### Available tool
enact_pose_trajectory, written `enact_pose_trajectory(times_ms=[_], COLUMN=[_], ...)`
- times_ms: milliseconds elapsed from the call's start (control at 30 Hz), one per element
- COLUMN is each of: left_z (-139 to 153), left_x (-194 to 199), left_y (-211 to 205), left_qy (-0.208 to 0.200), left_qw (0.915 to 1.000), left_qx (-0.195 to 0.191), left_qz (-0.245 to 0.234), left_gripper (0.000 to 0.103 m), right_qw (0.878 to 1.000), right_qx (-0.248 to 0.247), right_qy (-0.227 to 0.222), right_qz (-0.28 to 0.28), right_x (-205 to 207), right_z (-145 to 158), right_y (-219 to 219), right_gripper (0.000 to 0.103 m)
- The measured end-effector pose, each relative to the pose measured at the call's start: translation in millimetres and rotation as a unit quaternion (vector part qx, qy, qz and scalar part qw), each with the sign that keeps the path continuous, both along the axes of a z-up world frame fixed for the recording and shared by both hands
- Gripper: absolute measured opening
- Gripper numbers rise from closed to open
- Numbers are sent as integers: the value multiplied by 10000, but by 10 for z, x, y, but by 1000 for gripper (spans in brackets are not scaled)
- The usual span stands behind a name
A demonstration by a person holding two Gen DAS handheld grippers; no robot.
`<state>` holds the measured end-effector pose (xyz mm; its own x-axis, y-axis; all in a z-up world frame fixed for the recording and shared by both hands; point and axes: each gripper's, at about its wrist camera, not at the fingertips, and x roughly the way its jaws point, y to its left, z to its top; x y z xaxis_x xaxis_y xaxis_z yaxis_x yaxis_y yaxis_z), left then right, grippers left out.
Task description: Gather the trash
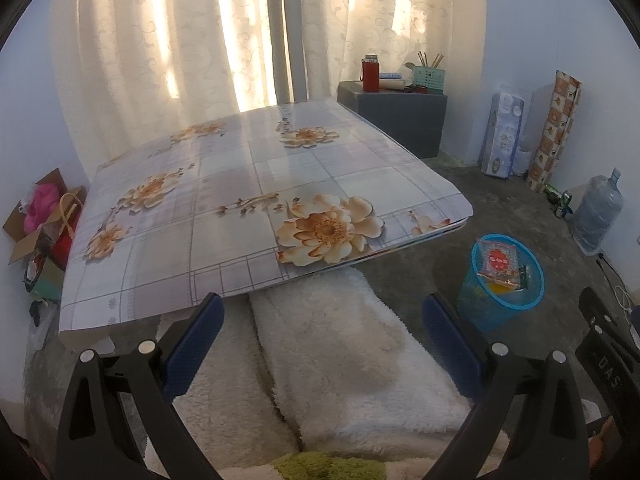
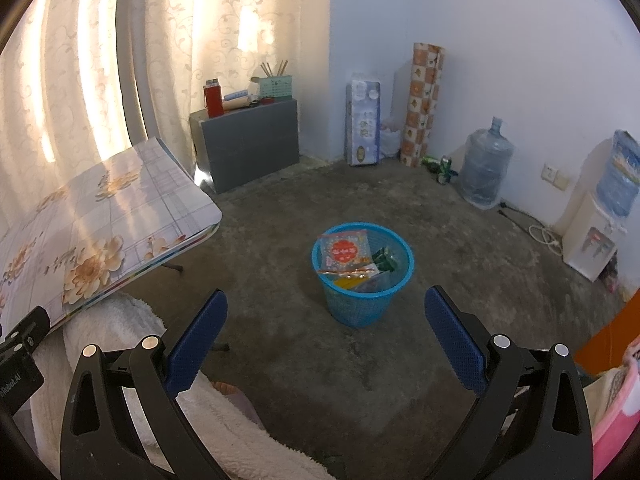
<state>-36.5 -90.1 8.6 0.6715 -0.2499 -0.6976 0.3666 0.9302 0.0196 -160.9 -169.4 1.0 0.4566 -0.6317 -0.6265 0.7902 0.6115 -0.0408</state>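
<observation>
A low tabletop (image 1: 224,200) with a flowered cover lies bare under curtained light, nothing on it that I can see. Just off its near right corner, on the concrete floor (image 2: 280,240), stands the blue mesh bin (image 2: 362,304). Inside the bin lie the collected wrappers (image 2: 346,254): a large red-and-white packet on top, a green one beside it, something yellow below. Nearer to me than the bin, I hold both tongs released and empty: the left tongs (image 1: 322,324) hover over a white fleece blanket (image 1: 340,340) at the tabletop's near edge, the right tongs (image 2: 326,324) point almost straight at the bin. I judge the collecting nearly or fully done, since no loose trash shows near the bin. The risk from here is mine: the bin looks light and stands free, so a careless sweep of the right tongs could tip it and spill the packets. The big packet rides high at the rim and might slide out first.
</observation>
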Motion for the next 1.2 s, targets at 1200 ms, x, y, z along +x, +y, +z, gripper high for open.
enact_pose_trajectory(times_ms=[1200], left_z=[39], left_x=[17], left_y=[45], left_qy=[-21], left_qw=[10000], left_qx=[-59], left_qz=[-27], left_gripper=[97], right_qw=[10000], right_qx=[26], right_qy=[12], right_qz=[-7], right_x=[-3], right_z=[10], right_y=[29], right_gripper=[95])
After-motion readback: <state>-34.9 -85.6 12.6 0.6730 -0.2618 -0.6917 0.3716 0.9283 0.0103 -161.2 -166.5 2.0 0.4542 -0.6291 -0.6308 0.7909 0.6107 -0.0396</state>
